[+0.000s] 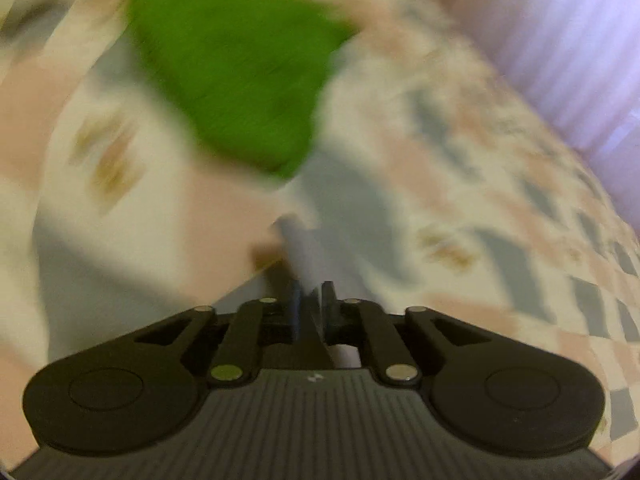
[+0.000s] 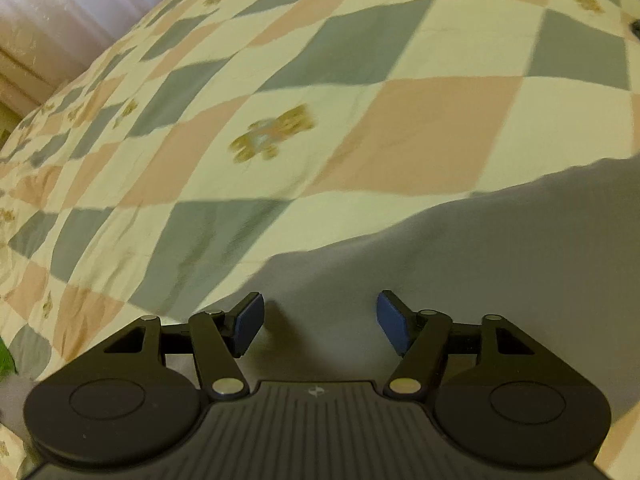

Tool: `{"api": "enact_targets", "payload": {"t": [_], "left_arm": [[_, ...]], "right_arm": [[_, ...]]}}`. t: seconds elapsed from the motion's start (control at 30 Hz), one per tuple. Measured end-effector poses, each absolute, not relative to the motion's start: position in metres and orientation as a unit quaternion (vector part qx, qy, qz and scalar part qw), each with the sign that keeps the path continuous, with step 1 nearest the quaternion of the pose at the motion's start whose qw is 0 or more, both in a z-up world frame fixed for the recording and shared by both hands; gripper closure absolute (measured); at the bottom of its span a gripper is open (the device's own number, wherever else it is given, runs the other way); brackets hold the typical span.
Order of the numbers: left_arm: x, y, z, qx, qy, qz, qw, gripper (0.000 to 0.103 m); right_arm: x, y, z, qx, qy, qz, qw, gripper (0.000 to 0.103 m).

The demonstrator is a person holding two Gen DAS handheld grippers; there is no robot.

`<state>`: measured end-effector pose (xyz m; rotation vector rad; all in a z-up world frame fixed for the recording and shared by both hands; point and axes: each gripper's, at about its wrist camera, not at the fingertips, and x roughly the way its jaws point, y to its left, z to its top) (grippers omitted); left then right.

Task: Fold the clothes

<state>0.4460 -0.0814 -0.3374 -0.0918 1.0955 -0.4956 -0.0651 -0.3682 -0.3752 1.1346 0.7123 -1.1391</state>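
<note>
A pale grey garment (image 2: pixel 500 260) lies on the checked quilt in the right wrist view, filling the lower right. My right gripper (image 2: pixel 320 320) is open and empty just above the garment, its blue pads (image 2: pixel 250 322) spread wide. In the left wrist view, which is blurred, my left gripper (image 1: pixel 310 300) is shut on a pinch of the same pale grey cloth (image 1: pixel 340 208), which rises in a ridge from between the fingers. A green garment (image 1: pixel 236 64) lies beyond it on the bed.
The bed is covered by a quilt (image 2: pixel 360 60) of pink, grey and cream squares with bear prints. A pale curtain (image 1: pixel 568 40) hangs behind the bed's far edge; it also shows in the right wrist view (image 2: pixel 52 12).
</note>
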Motion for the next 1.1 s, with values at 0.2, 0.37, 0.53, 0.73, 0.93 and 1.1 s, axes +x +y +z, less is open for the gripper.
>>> {"api": "enact_targets", "payload": {"t": [0.2,0.37,0.53,0.73,0.93,1.1], "left_arm": [[0.460,-0.048,-0.369,-0.162,0.551,-0.238,0.783,0.076],[0.470,-0.060,-0.373,-0.154,0.555,-0.246,0.779,0.078],[0.466,-0.063,-0.371,-0.131,0.548,-0.265,0.782,0.083],[0.464,-0.058,-0.371,-0.113,0.541,-0.279,0.785,0.092],[0.457,-0.052,-0.353,-0.107,0.500,-0.327,0.795,0.103],[0.436,-0.031,-0.338,-0.102,0.468,-0.358,0.801,0.103]], "right_arm": [[0.008,-0.331,-0.363,0.376,0.393,-0.407,0.734,0.037],[0.082,-0.247,-0.352,0.183,0.453,-0.248,0.836,0.039],[0.137,-0.159,-0.363,-0.005,0.471,-0.112,0.875,0.054],[0.160,-0.121,-0.390,-0.127,0.472,-0.089,0.868,0.076],[0.159,-0.127,-0.389,-0.139,0.462,-0.089,0.871,0.103],[0.147,-0.126,-0.363,-0.131,0.448,-0.102,0.879,0.103]]}}
